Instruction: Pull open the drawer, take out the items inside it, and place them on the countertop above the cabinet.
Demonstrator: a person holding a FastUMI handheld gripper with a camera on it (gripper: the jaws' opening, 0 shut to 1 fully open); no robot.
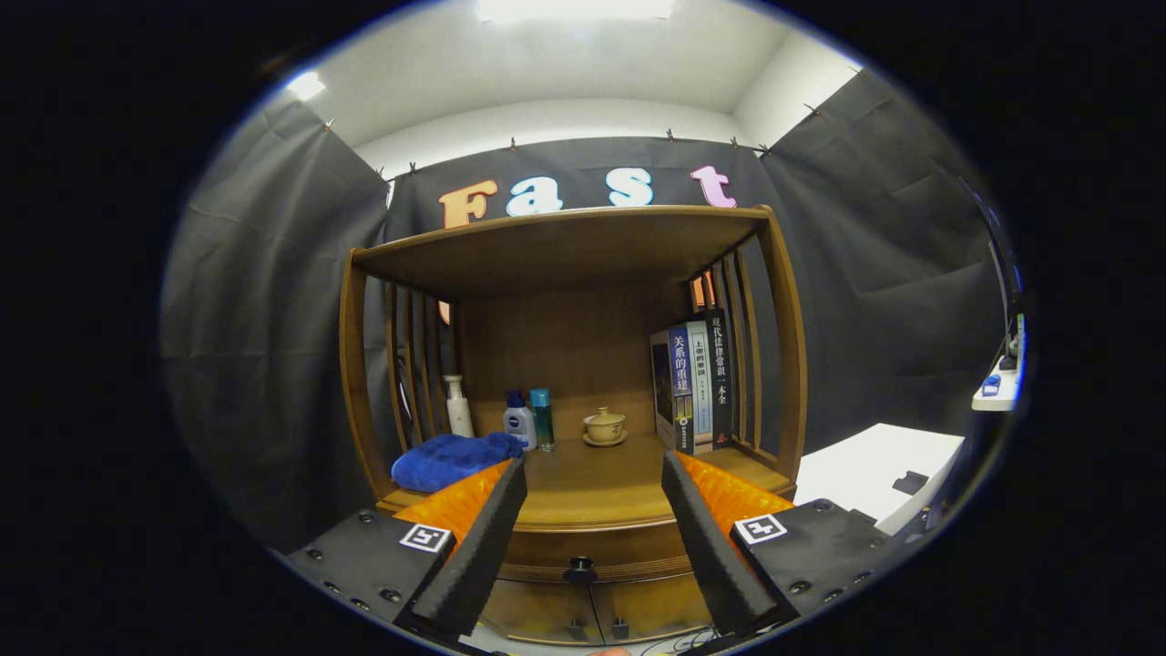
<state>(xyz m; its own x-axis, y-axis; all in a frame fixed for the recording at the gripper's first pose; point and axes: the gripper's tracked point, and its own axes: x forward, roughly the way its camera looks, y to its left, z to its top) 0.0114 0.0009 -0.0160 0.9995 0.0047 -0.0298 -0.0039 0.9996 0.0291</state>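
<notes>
the gripper is released, fingers spread wide with nothing between them. the drawer, still closed, lies low in the frame's centre, its dark knob between and below the fingers. the countertop above holds a blue towel, bottles, a teacup and books.

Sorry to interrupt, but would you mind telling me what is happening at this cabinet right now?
A handheld gripper faces a wooden cabinet, jaws open and holding nothing. The dark round drawer knob sits between them, just ahead, and the drawer looks shut. On the wooden countertop are a folded blue towel, three bottles, a small ceramic lidded cup on a saucer and upright books.
</notes>
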